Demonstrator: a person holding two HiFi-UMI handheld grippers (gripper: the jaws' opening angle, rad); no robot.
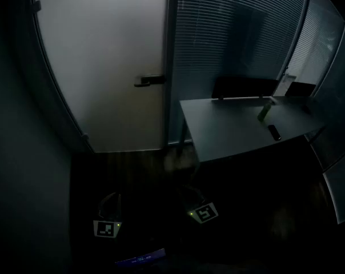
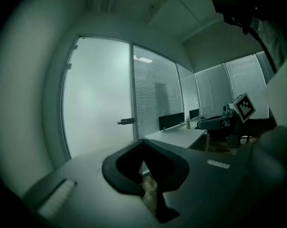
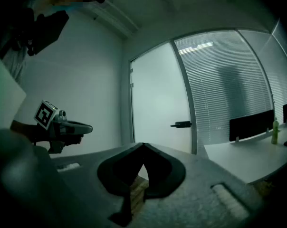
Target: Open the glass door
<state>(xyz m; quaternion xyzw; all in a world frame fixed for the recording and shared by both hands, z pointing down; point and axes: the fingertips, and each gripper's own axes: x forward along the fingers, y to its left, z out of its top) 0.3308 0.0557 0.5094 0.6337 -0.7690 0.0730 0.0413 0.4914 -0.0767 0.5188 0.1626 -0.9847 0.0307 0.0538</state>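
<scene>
The frosted glass door (image 1: 104,67) stands shut ahead, with a dark lever handle (image 1: 149,80) at its right edge. The door (image 2: 98,108) and handle (image 2: 127,121) also show in the left gripper view, and the same door (image 3: 157,99) and handle (image 3: 181,124) in the right gripper view. Both grippers hang low and well short of the door. Their marker cubes (image 1: 105,228) (image 1: 204,213) glow at the bottom of the head view. The left gripper (image 2: 143,140) has its jaw tips together with nothing between them. So does the right gripper (image 3: 143,144). Each gripper sees the other beside it.
The room is dim. Right of the door runs a glass wall with blinds (image 1: 235,33). A white desk (image 1: 235,130) stands against it, bearing a green bottle (image 1: 264,111), a small black object (image 1: 274,132) and a black partition screen (image 1: 244,87). A plain wall (image 1: 18,124) flanks the door's left.
</scene>
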